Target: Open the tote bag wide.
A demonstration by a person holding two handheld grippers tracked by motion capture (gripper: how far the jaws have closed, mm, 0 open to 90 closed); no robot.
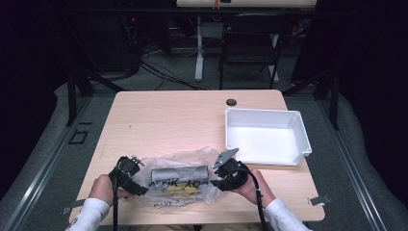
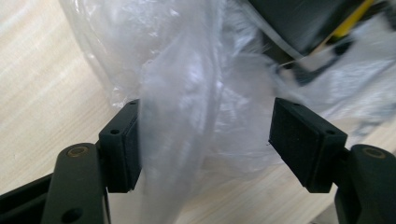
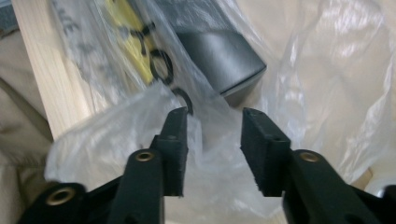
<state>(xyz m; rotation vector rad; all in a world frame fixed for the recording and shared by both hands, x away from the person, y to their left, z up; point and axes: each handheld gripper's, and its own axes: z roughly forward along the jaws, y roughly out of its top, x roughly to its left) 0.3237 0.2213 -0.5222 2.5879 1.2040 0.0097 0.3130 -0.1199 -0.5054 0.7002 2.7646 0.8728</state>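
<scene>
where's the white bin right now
In the high view the white bin sits on the table's far right part, just beyond the right gripper and right of the plastic bag.

lab / recording rig | black frame posts (image 1: 72, 91) | floor cables (image 1: 163, 72) | folding chair (image 1: 250, 45)

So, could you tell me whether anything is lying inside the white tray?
No, the white tray in the high view has a bare floor, while the plastic bag lies beside it on the table.
</scene>
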